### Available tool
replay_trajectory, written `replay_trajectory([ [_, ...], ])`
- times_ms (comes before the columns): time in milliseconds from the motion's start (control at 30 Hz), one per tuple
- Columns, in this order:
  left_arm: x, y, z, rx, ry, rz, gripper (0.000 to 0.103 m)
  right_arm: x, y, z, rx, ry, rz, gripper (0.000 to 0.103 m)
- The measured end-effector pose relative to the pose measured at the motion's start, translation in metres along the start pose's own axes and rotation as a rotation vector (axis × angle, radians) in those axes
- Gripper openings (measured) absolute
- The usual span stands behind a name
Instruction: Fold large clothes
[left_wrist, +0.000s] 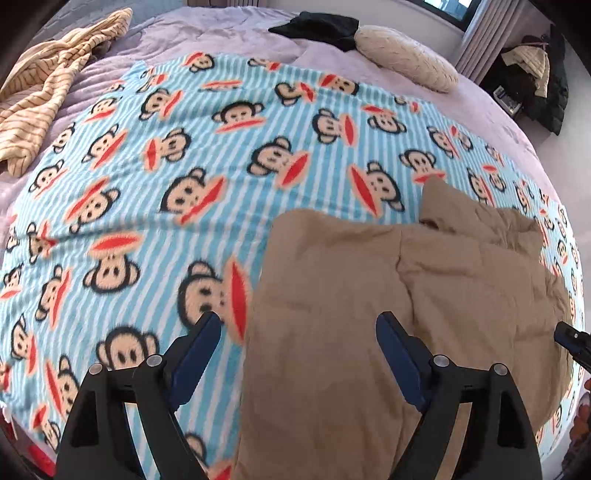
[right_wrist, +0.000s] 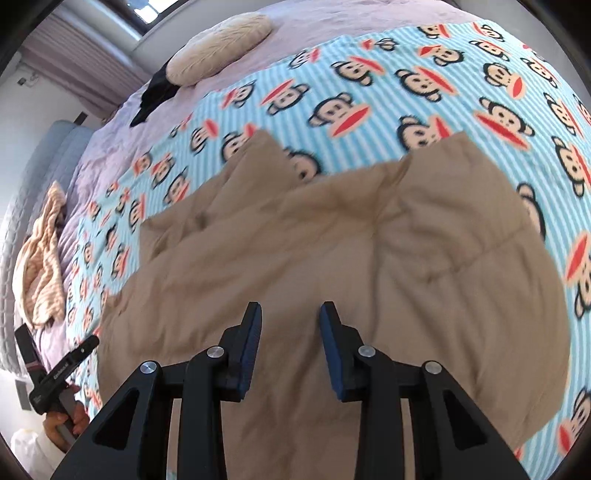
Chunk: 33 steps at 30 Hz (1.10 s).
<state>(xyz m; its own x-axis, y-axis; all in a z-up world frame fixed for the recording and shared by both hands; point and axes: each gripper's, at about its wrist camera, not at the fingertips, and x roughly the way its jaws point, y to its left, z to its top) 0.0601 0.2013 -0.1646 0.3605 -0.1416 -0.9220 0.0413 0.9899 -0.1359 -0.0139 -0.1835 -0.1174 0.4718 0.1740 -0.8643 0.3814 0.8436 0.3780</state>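
A tan padded garment (left_wrist: 388, 302) lies spread on a blue striped monkey-print blanket (left_wrist: 166, 155) on the bed. My left gripper (left_wrist: 297, 321) is open and empty, hovering over the garment's left edge. My right gripper (right_wrist: 291, 310) is open and empty above the garment (right_wrist: 332, 240), whose two ends point away toward the blanket (right_wrist: 424, 85). The right gripper's tip shows at the right edge of the left wrist view (left_wrist: 570, 341). The left gripper shows at the left edge of the right wrist view (right_wrist: 62, 373).
A yellow striped garment (left_wrist: 44, 88) lies at the bed's far left, also in the right wrist view (right_wrist: 42, 266). A cream round cushion (left_wrist: 406, 55) and a black cloth (left_wrist: 317, 26) lie at the back. Dark clothes are piled (left_wrist: 535, 81) beyond the bed by the curtain.
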Motion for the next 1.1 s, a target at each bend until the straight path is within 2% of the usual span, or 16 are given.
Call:
replay_trajectory([
  [100,0.002,-0.001,-0.011,0.011,0.034,-0.008,0.087,0.001,0.008,-0.015,0.006,0.025,0.012,0.037],
  [233,0.003,-0.006,-0.02,0.044,0.048,0.003,0.088,0.002,0.021,-0.029,-0.007,0.049,0.015,0.044],
  [267,0.003,-0.007,-0.022,0.046,0.056,-0.004,0.102,0.002,0.024,-0.032,-0.013,0.05,0.014,0.045],
  [300,0.004,-0.007,-0.024,0.049,0.067,-0.011,0.103,0.001,0.027,-0.034,-0.021,0.054,0.014,0.049],
  [500,0.006,-0.006,-0.031,0.067,0.08,-0.044,0.103,0.004,0.044,-0.044,-0.051,0.074,0.016,0.06],
  [567,0.007,0.003,-0.032,0.05,0.087,-0.062,0.103,0.005,0.05,-0.047,-0.065,0.078,0.02,0.068],
  [633,0.011,0.014,-0.032,0.029,0.086,-0.066,0.103,0.006,0.056,-0.048,-0.078,0.079,0.023,0.069],
  [733,0.022,0.041,-0.031,-0.044,0.117,-0.118,0.103,0.01,0.063,-0.048,-0.093,0.079,0.027,0.069],
  [800,0.031,0.056,-0.031,-0.087,0.15,-0.205,0.103,0.013,0.067,-0.049,-0.095,0.074,0.031,0.069],
  [833,0.037,0.064,-0.03,-0.107,0.172,-0.281,0.103,0.014,0.069,-0.049,-0.098,0.069,0.03,0.069],
  [867,0.04,0.065,-0.03,-0.113,0.186,-0.324,0.103,0.015,0.071,-0.049,-0.105,0.062,0.031,0.066],
  [900,0.046,0.067,-0.03,-0.118,0.205,-0.384,0.103,0.016,0.073,-0.049,-0.113,0.052,0.036,0.048],
  [967,0.058,0.064,-0.03,-0.103,0.241,-0.493,0.103,0.02,0.078,-0.047,-0.134,0.043,0.041,0.024],
  [1033,0.071,0.054,-0.03,-0.072,0.283,-0.57,0.103,0.027,0.08,-0.044,-0.139,0.035,0.046,0.023],
  [1100,0.083,0.043,-0.03,-0.052,0.316,-0.595,0.103,0.034,0.082,-0.041,-0.154,0.031,0.048,0.022],
])
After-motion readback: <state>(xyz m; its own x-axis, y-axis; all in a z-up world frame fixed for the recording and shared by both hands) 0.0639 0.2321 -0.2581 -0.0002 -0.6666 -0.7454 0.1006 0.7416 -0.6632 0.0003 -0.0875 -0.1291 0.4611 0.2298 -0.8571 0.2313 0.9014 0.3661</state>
